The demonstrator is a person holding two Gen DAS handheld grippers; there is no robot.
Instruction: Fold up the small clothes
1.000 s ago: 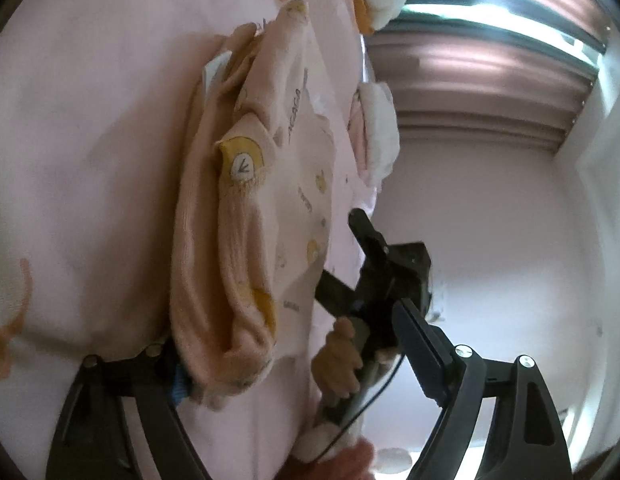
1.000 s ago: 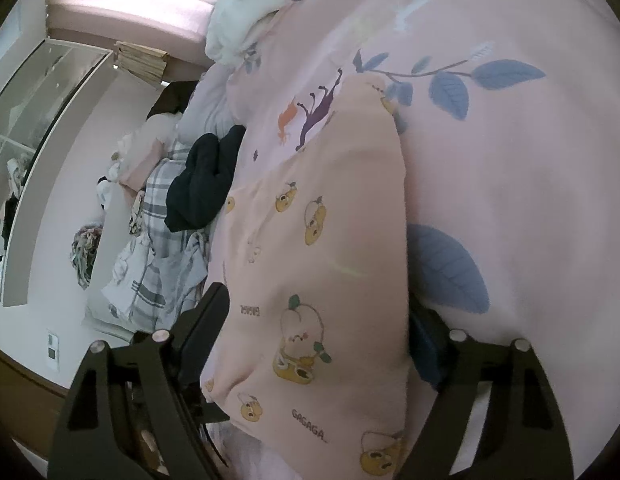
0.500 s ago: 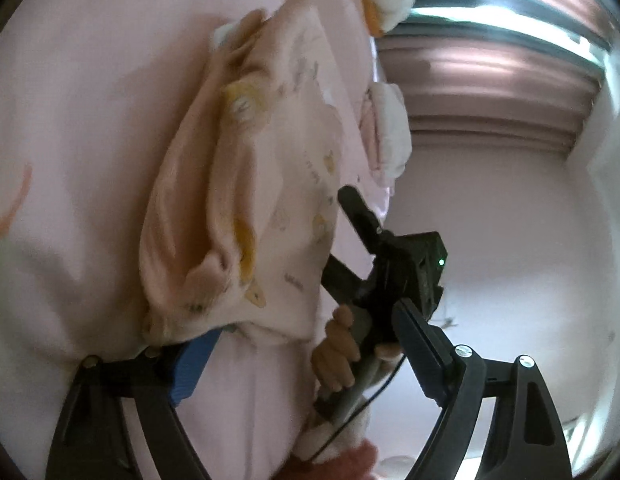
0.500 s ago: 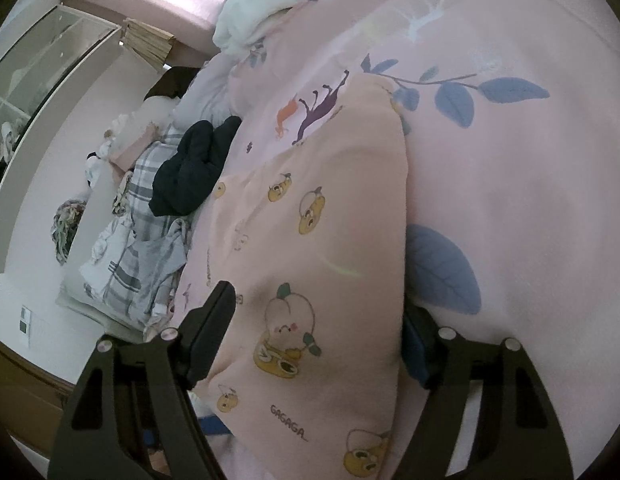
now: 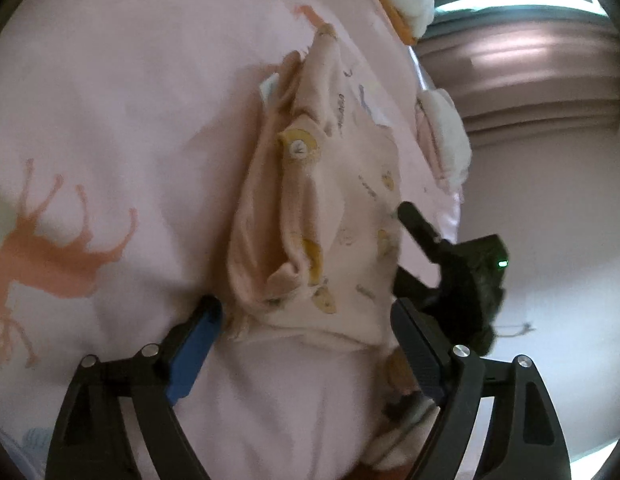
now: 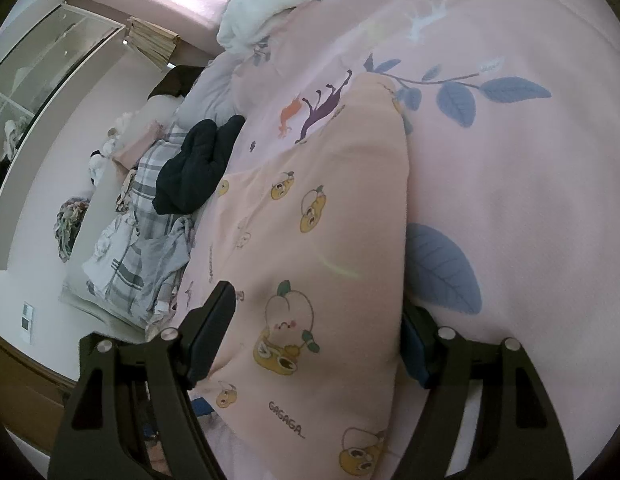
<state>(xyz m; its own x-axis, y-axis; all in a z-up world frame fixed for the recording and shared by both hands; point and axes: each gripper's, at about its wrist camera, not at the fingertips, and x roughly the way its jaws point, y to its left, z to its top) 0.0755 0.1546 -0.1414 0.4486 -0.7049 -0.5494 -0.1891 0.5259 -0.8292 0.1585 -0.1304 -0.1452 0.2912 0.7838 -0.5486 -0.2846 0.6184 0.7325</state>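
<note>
Both tongs are seen spread wide over one small peach-pink baby garment printed with cartoon fruit, which is laid on a pink duvet near its side edge. The left gripper is held released: its fingers flank the bunched end of the garment without pressing it, whereas a second earlier the cloth was draped over the blue-padded finger, so that end has evidently been let go and dropped onto the bedding. The right gripper is set astride the flat, smooth side of the garment; its jaws have just been closing a little, with the cloth lying between them, yet a pinch is not shown, since the fabric is seen lying flat and undisturbed and the far pad is half hidden behind its edge. The right gripper is also caught in the left wrist view, just beside the garment's edge. From this the fold is judged to be laid over and released, with the sleeve cuff left rumpled on top; smoothing or a further fold is judged to be needed. A dark garment and checked clothes are piled beyond the duvet's far edge.
</note>
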